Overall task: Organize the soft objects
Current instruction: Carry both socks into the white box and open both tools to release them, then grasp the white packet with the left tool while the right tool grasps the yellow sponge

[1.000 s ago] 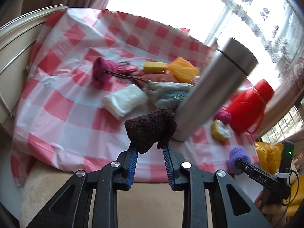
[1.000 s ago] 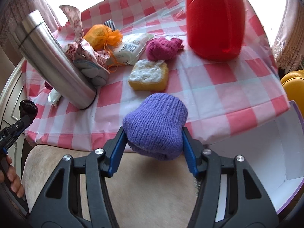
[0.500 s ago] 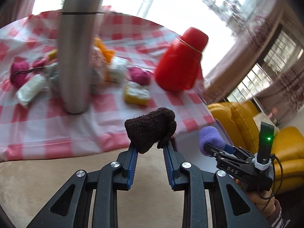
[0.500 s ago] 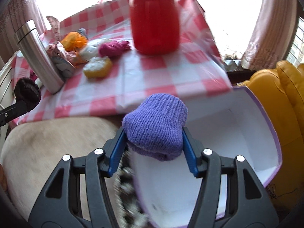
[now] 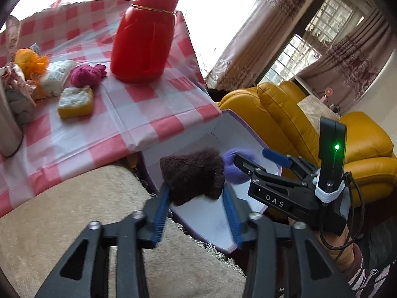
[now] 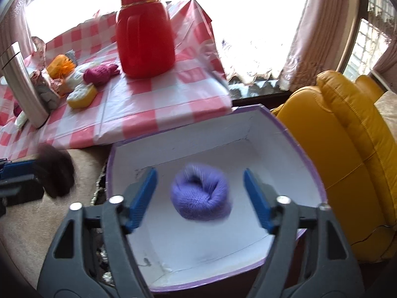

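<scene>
My right gripper (image 6: 199, 196) is open above the white box with a purple rim (image 6: 250, 121). The purple knitted ball (image 6: 201, 195) is loose between its fingers, blurred, over the box floor. It also shows in the left wrist view (image 5: 234, 168), beside the right gripper (image 5: 258, 160). My left gripper (image 5: 196, 207) has opened wide; the dark brown fuzzy piece (image 5: 193, 173) sits between its fingers, touching only the left one, over the box's near edge (image 5: 198, 211). The brown piece shows blurred in the right wrist view (image 6: 55, 171).
The checked table (image 5: 111, 114) holds a red jug (image 5: 144, 34), a yellow sponge (image 5: 75, 100), a magenta knit (image 5: 86, 74), an orange pouf (image 5: 31, 60), a white packet (image 5: 55, 77) and a steel flask (image 6: 22, 87). A yellow sofa (image 6: 347, 136) stands right of the box.
Both grippers swung right from the table to the box. The right one opened and let go of the purple ball. The left one's fingers spread apart around the brown piece.
</scene>
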